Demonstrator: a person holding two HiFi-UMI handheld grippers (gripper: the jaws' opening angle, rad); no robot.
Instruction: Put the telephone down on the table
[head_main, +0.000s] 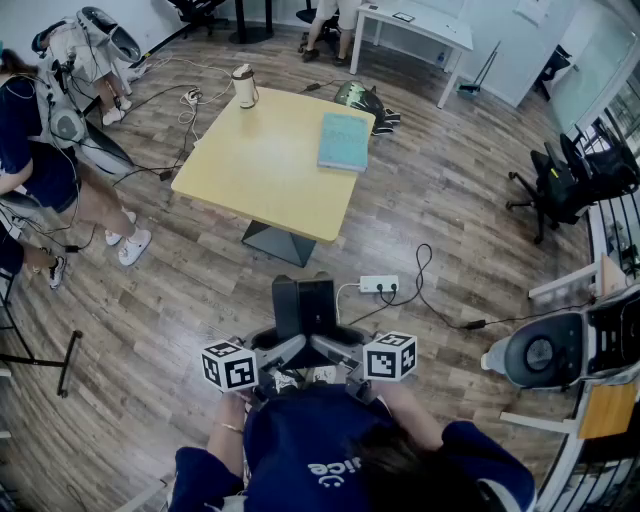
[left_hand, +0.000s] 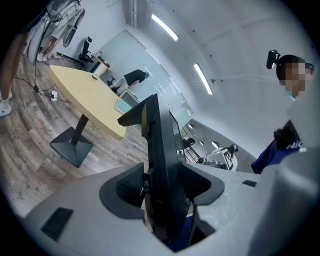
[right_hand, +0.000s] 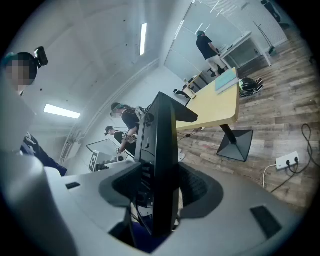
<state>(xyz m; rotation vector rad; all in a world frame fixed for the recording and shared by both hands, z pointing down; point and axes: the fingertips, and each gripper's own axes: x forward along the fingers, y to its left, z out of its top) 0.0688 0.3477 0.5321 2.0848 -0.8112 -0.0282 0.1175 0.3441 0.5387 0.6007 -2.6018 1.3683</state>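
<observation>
A black telephone (head_main: 305, 308) hangs upright over the wooden floor, close in front of the person and short of the yellow table (head_main: 262, 165). My left gripper (head_main: 284, 352) and right gripper (head_main: 327, 352) clamp it from either side. In the left gripper view the telephone (left_hand: 161, 145) stands edge-on, and the left gripper (left_hand: 160, 189) has both pads pressed against it. The right gripper view shows the same dark slab (right_hand: 162, 135) pinched by the right gripper (right_hand: 160, 189). The telephone's lower end is hidden behind the jaws.
On the table lie a teal book (head_main: 344, 140) and a white jug (head_main: 243, 86). A power strip (head_main: 378, 285) with cables lies on the floor before the table's black base (head_main: 280, 242). People stand at the left (head_main: 40, 150), and office chairs (head_main: 560, 180) at the right.
</observation>
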